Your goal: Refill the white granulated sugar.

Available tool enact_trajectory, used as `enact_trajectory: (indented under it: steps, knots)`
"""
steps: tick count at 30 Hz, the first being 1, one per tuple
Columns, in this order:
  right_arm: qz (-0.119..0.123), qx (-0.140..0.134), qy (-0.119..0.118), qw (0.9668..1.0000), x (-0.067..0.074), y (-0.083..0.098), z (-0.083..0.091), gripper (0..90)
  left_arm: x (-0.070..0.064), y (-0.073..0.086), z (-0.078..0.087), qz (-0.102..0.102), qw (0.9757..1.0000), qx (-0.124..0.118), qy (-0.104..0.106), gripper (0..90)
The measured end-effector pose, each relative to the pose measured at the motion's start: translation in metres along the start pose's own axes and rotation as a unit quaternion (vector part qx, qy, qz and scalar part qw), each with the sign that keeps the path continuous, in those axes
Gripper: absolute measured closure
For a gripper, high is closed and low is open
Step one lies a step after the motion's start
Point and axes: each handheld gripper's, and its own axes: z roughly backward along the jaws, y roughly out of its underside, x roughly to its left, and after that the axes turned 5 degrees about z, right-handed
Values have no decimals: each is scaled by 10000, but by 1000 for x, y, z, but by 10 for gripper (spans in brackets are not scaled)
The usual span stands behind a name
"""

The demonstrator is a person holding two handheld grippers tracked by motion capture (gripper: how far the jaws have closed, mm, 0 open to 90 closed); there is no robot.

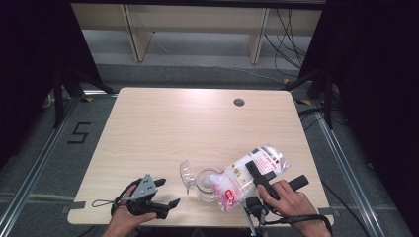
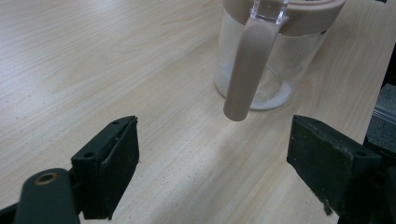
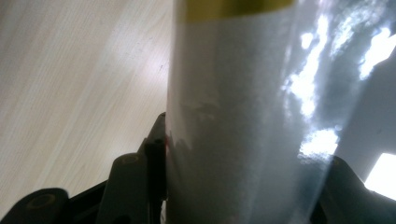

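red-printed bag (image 1: 252,174), wording illegible

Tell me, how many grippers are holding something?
1. The right gripper is clamped on the plastic bag, tilted over the glass jar. The left gripper, near the table's front edge, is open and empty.

Surface: a light wooden table with rounded corners (image 1: 163,123) is carrying everything — a small dark round hole (image 1: 239,102) is sitting near its far edge.
Standing on it: a clear glass jar with a beige lid and handle (image 2: 261,56) — resting upright near the front edge.
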Motion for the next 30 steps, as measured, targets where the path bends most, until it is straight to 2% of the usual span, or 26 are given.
enact_trajectory:
  steps: [2, 4, 6, 8, 10, 11, 12, 15, 18, 20, 21, 24, 25, 30]
  knots:
    - [50, -51, 16, 10000, -1, 0, 0, 530, 0, 0, 0, -4, 10000, 15, 12, 164]
    - [-2, -14, 1, 10000, 0, 0, 1, 530, -1, 0, 0, 36, 10000, -10, 14, 164]
    - [77, -47, 21, 10000, -2, 0, 0, 531, 1, 0, -1, -76, 10000, -9, 50, 164]
    - [95, -66, 33, 9999, -3, 1, 0, 531, 1, 0, 0, -103, 9999, 0, 32, 164]
    - [-78, 32, -2, 10000, 0, 1, 2, 531, 1, 0, 0, -99, 9999, 0, 29, 164]
    - [-15, 7, 16, 10000, -1, 2, 1, 531, -1, 0, -1, 35, 10000, -4, 16, 164]
    - [118, -58, 50, 9999, -3, 2, 0, 531, 0, 0, -1, 1, 10000, -4, 23, 164]
    - [116, -56, 64, 9999, -3, 2, 0, 531, 1, 0, 0, -99, 9999, 0, 33, 164]
    - [-36, 45, -10, 10000, -1, 1, 1, 532, 1, 0, -1, -104, 9999, -4, 51, 164]
    - [74, -70, 10, 9999, -3, 2, 0, 532, 1, 0, -1, -108, 9999, -5, 51, 164]
    - [32, -18, -9, 10000, -2, 2, 1, 532, 0, 0, 0, 10, 10000, -3, 20, 164]
    - [-149, 40, -20, 9999, 1, 2, 2, 532, 0, 0, 0, 4, 10000, 12, 9, 164]
    - [30, -14, 4, 10000, -2, 2, 1, 533, 0, 0, 0, -3, 10000, 11, 4, 164]
    - [-13, 7, 1, 10000, -1, 2, 1, 533, 0, 0, -1, 6, 10000, -14, 40, 164]
